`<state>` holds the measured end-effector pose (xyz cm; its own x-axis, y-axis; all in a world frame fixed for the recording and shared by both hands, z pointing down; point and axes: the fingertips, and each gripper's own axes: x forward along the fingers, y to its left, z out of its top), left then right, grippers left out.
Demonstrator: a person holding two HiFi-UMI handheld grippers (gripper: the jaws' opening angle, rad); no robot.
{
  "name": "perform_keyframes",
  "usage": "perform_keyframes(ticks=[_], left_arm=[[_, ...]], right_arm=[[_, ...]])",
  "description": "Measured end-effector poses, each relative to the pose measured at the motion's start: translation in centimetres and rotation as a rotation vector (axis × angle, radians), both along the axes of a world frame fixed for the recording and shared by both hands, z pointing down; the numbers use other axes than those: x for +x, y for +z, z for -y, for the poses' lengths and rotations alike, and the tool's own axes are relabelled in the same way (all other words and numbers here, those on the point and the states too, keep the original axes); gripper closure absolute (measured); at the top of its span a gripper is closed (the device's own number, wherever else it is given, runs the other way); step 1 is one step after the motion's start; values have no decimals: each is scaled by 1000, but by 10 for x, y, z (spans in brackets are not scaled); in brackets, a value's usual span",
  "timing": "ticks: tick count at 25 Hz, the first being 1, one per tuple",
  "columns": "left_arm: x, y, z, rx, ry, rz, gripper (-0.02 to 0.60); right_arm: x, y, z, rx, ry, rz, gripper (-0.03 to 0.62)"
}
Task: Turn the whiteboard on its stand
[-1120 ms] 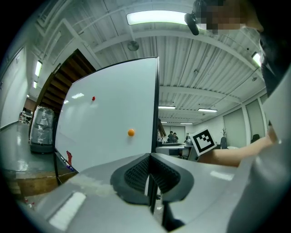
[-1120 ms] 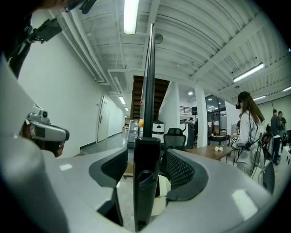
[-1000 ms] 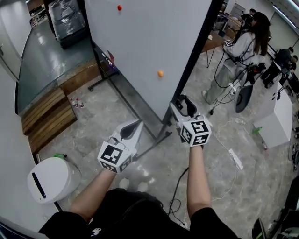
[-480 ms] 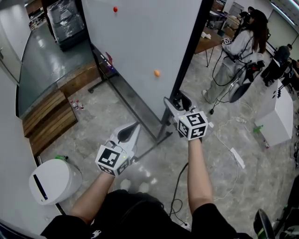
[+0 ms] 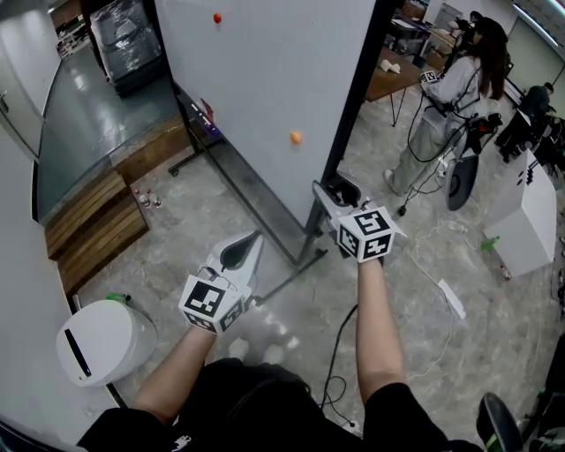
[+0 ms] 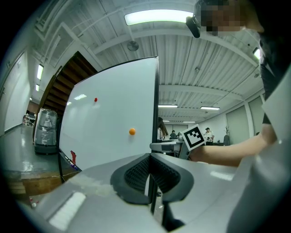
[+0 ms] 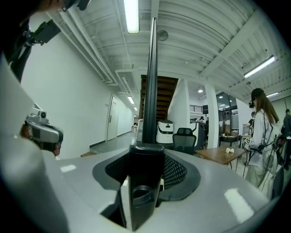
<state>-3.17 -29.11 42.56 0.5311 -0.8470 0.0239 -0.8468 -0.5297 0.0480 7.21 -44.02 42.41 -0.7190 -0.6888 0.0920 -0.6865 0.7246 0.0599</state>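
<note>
The whiteboard (image 5: 265, 79) stands tall on its stand, with an orange magnet (image 5: 296, 138) and a red magnet (image 5: 217, 18) on its face. Its black edge frame (image 5: 353, 106) runs down to my right gripper (image 5: 340, 190). The jaws are closing there with the frame (image 7: 151, 91) between them, and both pads touch it in the right gripper view. My left gripper (image 5: 252, 240) is shut and empty, held low to the left, apart from the board. In the left gripper view the board (image 6: 113, 132) is ahead of the left gripper (image 6: 150, 159).
The stand's foot bar (image 5: 291, 274) lies on the floor between my arms. A white rounded machine (image 5: 101, 340) stands at lower left, a wooden platform (image 5: 93, 225) farther left. A person (image 5: 450, 106), a table (image 5: 397, 75), a white cabinet (image 5: 530, 221) and a cable (image 5: 340, 353) are to the right.
My right gripper has shifted a little left and up along the board's black edge, and its jaws have drawn in on the frame. The left gripper has barely moved.
</note>
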Motion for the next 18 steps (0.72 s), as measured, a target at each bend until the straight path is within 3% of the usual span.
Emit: perform_keyframes(ticks=[18], left_arm=[[-5, -5, -1, 13, -18, 4, 578]], right_arm=[[2, 1, -3, -48, -15, -10, 405]])
